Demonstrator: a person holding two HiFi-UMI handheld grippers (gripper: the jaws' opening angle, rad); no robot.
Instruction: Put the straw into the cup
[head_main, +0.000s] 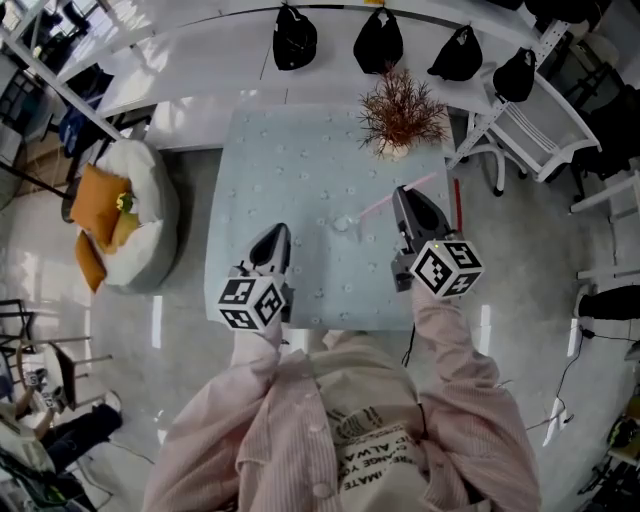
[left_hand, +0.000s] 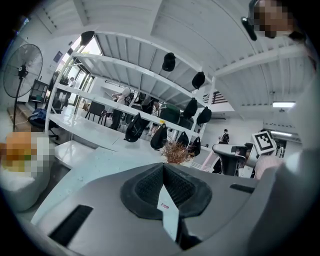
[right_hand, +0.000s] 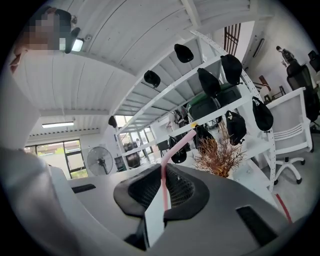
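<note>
A pale blue table (head_main: 290, 160) lies in front of me in the head view. A small clear cup (head_main: 343, 224) stands near its middle. My right gripper (head_main: 400, 192) hovers just right of the cup, shut on a pink bendy straw (head_main: 375, 205) that sticks out to both sides of the jaws. In the right gripper view the straw (right_hand: 164, 192) rises between the pads of the right gripper (right_hand: 164, 170) and bends off to the right. My left gripper (head_main: 278, 234) hangs over the table's near left, its jaws together with nothing held. The left gripper view shows that gripper (left_hand: 164, 167) with pads meeting; the cup is hidden there.
A dried plant in a pot (head_main: 400, 115) stands at the table's far right. Behind it runs a white shelf (head_main: 200, 40) with black caps hanging. A white beanbag with orange cushions (head_main: 125, 215) sits left of the table, a white chair (head_main: 535, 125) to the right.
</note>
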